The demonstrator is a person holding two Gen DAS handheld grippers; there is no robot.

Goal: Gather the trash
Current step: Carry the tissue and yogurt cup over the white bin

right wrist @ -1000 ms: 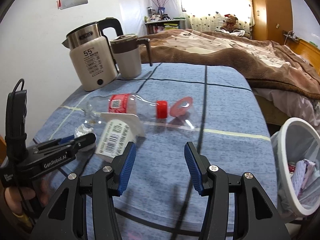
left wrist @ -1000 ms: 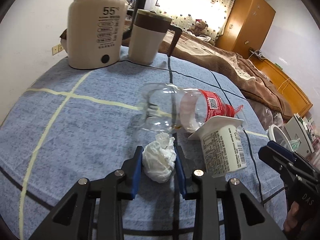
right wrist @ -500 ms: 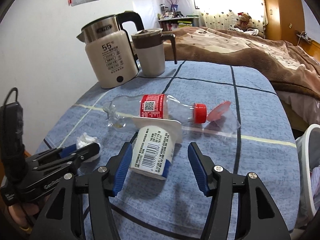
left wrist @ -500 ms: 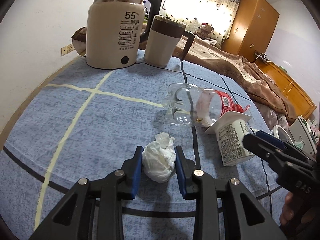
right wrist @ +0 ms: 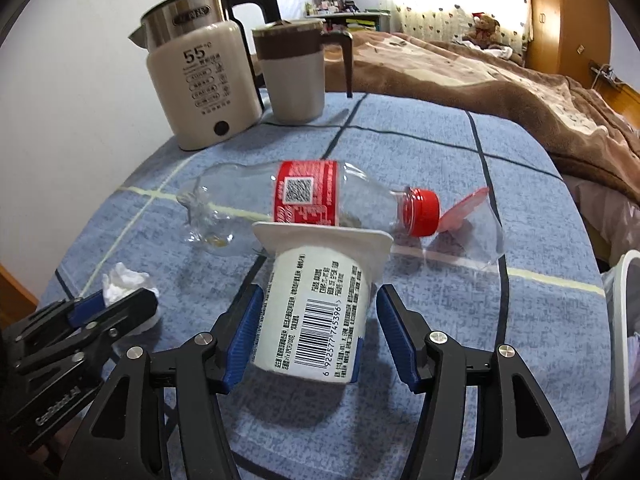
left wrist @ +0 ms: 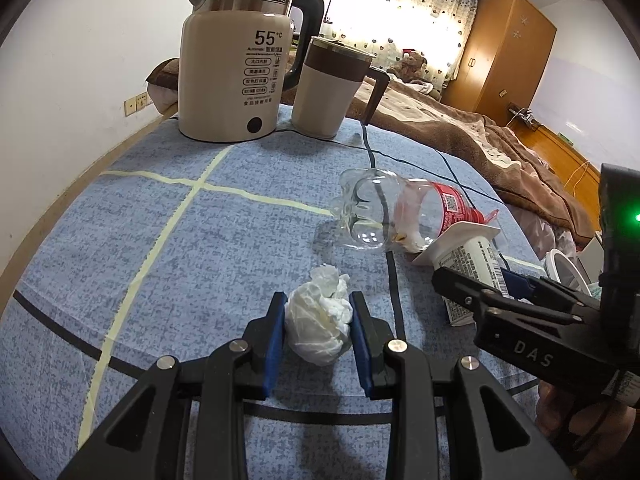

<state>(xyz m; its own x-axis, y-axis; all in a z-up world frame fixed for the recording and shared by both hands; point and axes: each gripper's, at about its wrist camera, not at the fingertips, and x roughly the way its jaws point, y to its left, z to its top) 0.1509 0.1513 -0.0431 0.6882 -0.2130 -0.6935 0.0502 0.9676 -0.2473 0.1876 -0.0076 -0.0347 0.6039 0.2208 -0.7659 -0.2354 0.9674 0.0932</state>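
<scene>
My left gripper (left wrist: 319, 312) is shut on a crumpled white tissue (left wrist: 320, 320) just above the blue tablecloth (left wrist: 160, 248). My right gripper (right wrist: 318, 320) is open, its blue pads on either side of a white yogurt cup (right wrist: 320, 304) that lies on its side; a gap shows on the right. An empty clear bottle with a red label and cap (right wrist: 308, 196) lies behind the cup, with a clear wrapper with a red patch (right wrist: 468, 220) next to the cap. The cup (left wrist: 476, 256) and bottle (left wrist: 400, 216) also show in the left wrist view.
A cream electric kettle (right wrist: 200, 76) and a cream mug with a brown band (right wrist: 296, 72) stand at the table's far edge. A white bin (right wrist: 624, 340) stands off the table's right side. A bed with a brown blanket (right wrist: 500, 80) lies beyond.
My right gripper has moved forward until the yogurt cup lies between its fingers. My left gripper, still shut on the tissue, has drawn back from the bottle.
</scene>
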